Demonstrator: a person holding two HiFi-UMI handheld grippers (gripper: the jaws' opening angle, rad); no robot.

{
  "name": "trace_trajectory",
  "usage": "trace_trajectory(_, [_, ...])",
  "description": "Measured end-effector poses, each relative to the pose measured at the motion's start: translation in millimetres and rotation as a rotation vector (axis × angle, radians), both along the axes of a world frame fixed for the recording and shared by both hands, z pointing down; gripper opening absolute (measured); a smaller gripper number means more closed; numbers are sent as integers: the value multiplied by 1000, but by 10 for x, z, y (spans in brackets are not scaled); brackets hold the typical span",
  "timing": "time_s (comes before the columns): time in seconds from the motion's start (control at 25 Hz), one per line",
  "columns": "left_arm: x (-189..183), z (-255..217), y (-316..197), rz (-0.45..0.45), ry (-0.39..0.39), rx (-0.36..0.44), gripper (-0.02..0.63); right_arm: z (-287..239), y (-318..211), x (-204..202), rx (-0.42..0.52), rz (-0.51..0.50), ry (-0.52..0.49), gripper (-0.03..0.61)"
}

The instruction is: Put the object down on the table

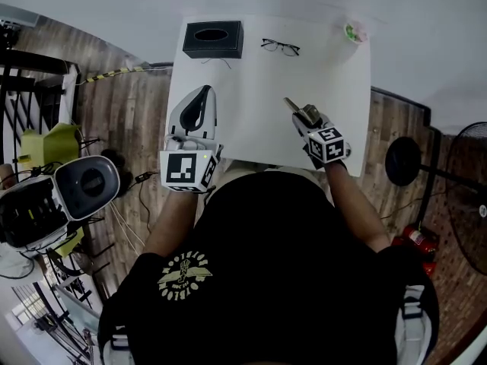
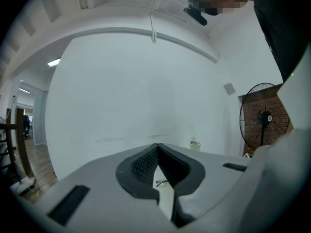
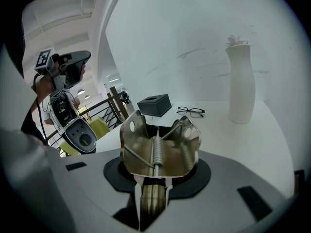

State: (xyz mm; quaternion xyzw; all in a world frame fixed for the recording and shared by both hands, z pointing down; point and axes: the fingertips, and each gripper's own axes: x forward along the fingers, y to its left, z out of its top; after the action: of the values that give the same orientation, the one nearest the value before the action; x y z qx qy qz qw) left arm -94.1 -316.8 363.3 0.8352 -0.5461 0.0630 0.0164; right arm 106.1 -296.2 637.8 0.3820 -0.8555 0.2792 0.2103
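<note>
Right claw [image 3: 154, 188] is clenched on the narrow tail of a metal spring clip [image 3: 158, 152], held just over the front right of the white bench [image 1: 251, 105]; whether it touches is unclear. Left claw [image 2: 156, 148] is closed on nothing. The clip looks stiff, light and probably slippery, so the tail seems the best hold. It is brassy sheet metal with two flared, holed wings and a central coil spring.

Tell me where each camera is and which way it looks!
Head view: on the person's head, looking steeply down at the table; arms and black shirt show.
Left gripper view: on the left gripper, facing a white wall past its shut jaws.
Right gripper view: on the right gripper, facing the vase past the metal clip it holds.
All three show the glasses.
</note>
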Motion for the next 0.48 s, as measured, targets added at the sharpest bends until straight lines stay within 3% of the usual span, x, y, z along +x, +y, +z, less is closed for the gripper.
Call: trace_trajectory(0.48, [-59,74,-178,21,-1,-16,8,422,-70,-93,-82,-6,38,100])
